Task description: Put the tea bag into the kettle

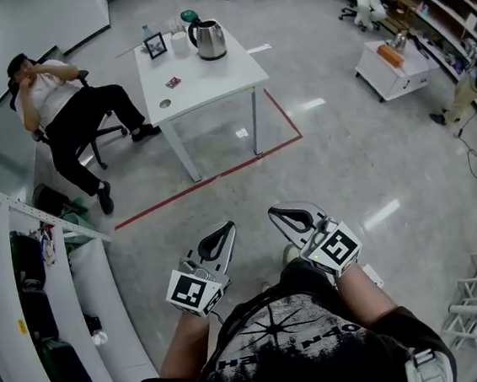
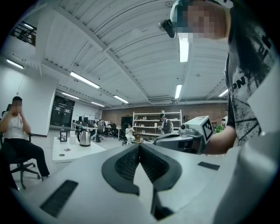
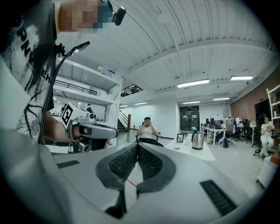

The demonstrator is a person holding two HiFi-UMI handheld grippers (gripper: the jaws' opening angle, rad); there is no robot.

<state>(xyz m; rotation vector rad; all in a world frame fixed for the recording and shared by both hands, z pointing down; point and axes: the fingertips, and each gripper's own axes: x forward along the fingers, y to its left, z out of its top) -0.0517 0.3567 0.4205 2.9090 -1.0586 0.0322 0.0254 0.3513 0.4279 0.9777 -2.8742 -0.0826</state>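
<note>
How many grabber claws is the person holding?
2. The left gripper sits low in the head view, with the right gripper beside it. Both are shut and empty, pointing toward the white table. None seem hidden.

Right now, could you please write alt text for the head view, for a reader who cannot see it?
A person holds the left gripper and right gripper, both shut and empty, close to their body, well short of a white table bearing a steel kettle and a small packet. Another person sits beside the table.
</note>
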